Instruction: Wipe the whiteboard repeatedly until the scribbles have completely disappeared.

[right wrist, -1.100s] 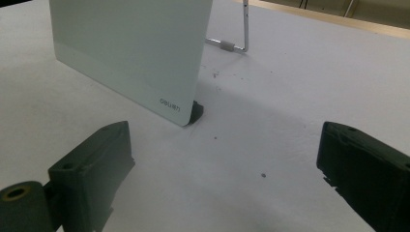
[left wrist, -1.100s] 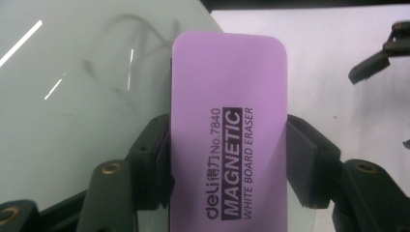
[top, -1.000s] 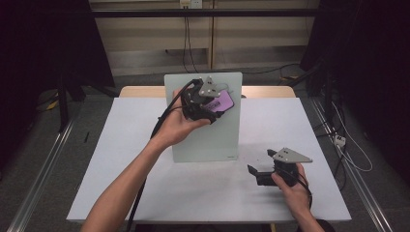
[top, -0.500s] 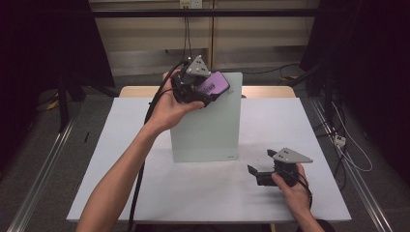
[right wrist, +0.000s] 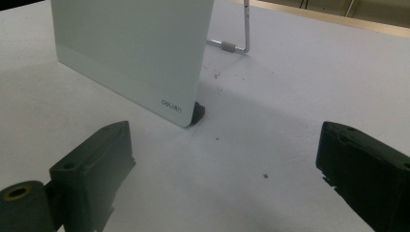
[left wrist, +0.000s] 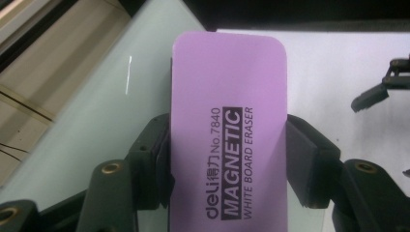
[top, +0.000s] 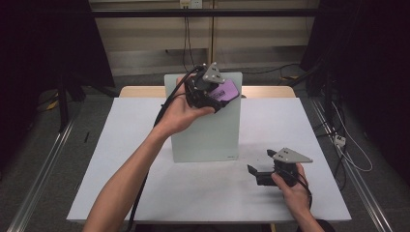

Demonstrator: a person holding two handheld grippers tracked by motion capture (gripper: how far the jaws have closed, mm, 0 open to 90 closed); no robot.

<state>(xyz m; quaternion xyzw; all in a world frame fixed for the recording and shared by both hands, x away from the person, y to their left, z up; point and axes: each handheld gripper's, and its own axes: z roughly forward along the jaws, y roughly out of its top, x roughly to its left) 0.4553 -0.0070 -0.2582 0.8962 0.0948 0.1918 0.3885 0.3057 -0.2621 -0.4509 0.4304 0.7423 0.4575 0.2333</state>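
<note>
A small glass whiteboard stands propped on the white table, leaning back on a wire stand. My left gripper is raised in front of the board's upper edge, shut on a purple magnetic whiteboard eraser. Both pads press the eraser's long sides. My right gripper rests low near the table's front right, jaws spread wide with nothing between them. It faces the board's lower right corner.
Fine dark specks lie on the table in front of the right gripper. A wooden strip runs behind the table. Cables hang on the back wall, and rails flank the table on the floor.
My left gripper has lifted the eraser from the board's middle up to its top edge and a little to the right. The right gripper has stayed put.
</note>
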